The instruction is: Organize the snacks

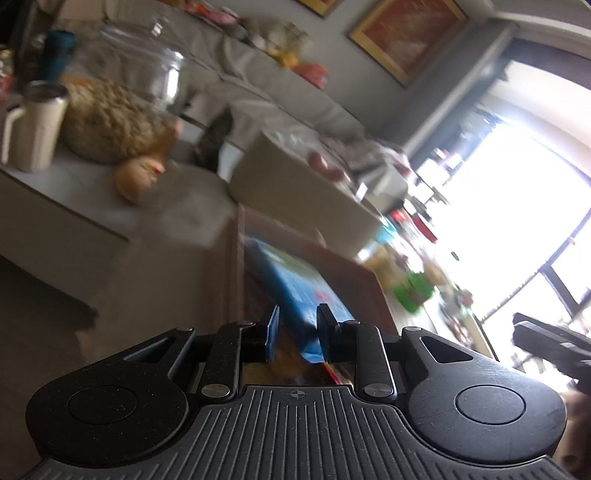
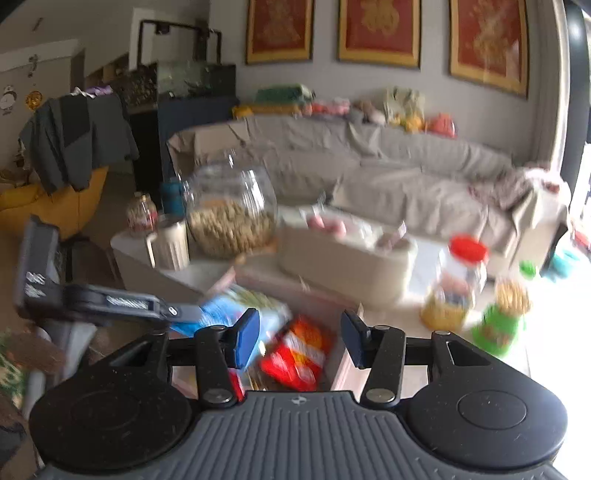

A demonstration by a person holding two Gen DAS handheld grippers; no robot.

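Left gripper: jaws slightly parted around the near end of a blue snack bag; grip unclear.
Blue snack bag: angled into the brown box.
Right gripper: open, empty, above a red snack bag.

We see a grey sofa along the far wall, framed red pictures above, bright window right.

snack bags in box | jar behind (on table) | sofa rearmost
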